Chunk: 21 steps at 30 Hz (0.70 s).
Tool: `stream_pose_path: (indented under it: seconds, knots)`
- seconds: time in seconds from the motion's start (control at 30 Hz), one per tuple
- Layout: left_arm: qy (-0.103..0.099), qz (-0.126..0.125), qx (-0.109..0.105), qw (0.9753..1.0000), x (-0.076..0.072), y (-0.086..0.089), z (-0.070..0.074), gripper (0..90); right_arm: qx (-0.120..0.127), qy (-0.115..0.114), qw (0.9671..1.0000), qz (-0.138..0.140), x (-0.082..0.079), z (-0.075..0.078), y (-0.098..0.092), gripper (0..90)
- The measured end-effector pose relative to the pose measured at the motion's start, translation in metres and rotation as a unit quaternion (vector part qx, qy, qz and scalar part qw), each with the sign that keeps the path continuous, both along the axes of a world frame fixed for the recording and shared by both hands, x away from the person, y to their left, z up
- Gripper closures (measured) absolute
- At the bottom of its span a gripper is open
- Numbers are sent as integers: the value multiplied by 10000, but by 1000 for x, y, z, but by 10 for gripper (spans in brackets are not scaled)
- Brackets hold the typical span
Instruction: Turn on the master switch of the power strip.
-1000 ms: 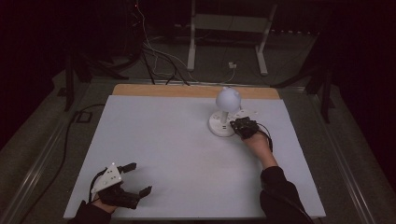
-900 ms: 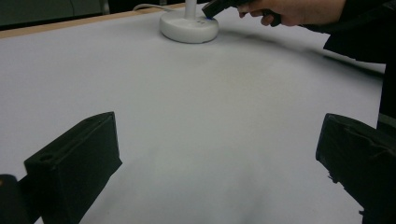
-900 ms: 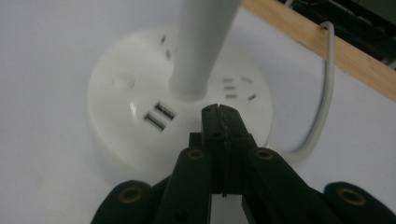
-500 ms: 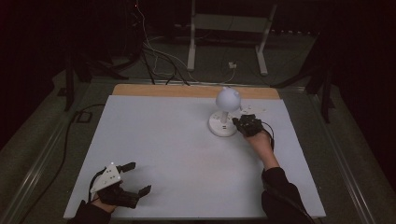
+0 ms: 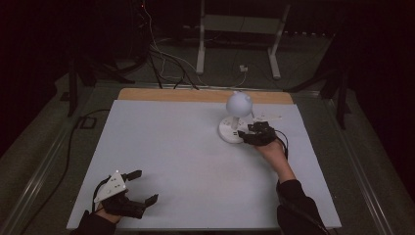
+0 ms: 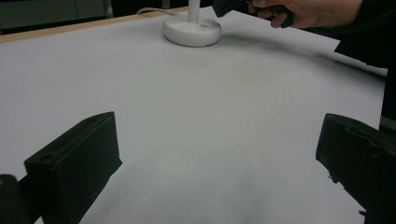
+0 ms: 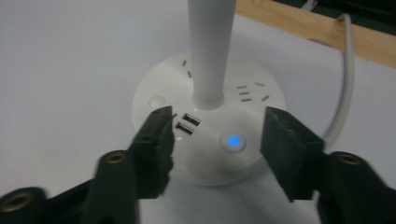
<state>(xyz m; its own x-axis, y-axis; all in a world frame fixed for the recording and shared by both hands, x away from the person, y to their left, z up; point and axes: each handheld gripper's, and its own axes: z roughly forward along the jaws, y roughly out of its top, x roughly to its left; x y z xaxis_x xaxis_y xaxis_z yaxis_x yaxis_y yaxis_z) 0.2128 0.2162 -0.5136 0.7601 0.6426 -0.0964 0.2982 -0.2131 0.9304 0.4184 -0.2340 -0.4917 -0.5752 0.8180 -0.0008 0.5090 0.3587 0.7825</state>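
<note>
A white desk lamp with a round head stands on a round base at the table's far right. Its base carries sockets, two USB ports and a button lit blue. My right gripper is open, its jaws hovering just over the front of the base on either side of the blue button; from above my right gripper sits at the base's right edge. My left gripper rests open near the front left corner, with nothing between its jaws. The base also lies far ahead of the left gripper.
A white sheet covers the table, with a wooden strip along the far edge. The lamp's white cord runs off over that edge. Cables and a metal stand sit on the floor beyond.
The right gripper has crept slightly closer over the lamp base. The left gripper has stayed where it was.
</note>
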Motion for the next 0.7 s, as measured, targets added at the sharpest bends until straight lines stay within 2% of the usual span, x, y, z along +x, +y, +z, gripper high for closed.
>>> stream_pose_path:
  seconds: [0.07, 0.1, 0.13, 0.17, 0.23, 0.33, 0.43, 0.6, 0.7]
  knots:
    - [1, 0, -4, 10000, 0, 0, 0, 2, 16, 30, 10000, 44, -1, -1, 1, 361]
    - [2, -2, -7, 10000, 0, 0, 0, 2, -10, 29, 10000, 19, -2, 0, 3, 279]
    - [1, 0, -4, 10000, 0, 0, 0, 2, 0, 61, 10000, -4, -2, 0, 3, 239]
    - [0, 0, -7, 10000, 0, 0, 0, 2, 0, 61, 10000, -4, -2, 0, 3, 239]
    - [-6, -3, -5, 10000, 0, 0, 0, 2, -22, 146, 9999, -33, -2, -1, 5, 149]
    - [-3, 2, -13, 10000, 0, 0, 0, 2, -34, 221, 9997, -40, -2, -1, 6, 78]
    - [-11, 13, -4, 10000, 0, 0, 0, 2, -55, 204, 9998, -22, -4, 0, 6, 75]
    - [-15, 21, -9, 10000, 0, 0, 0, 2, 73, 266, 9996, -10, -4, 2, 4, 0]
    - [-11, 24, -4, 10000, 0, 0, 0, 2, 7, 256, 9997, 2, -6, 5, 5, 0]
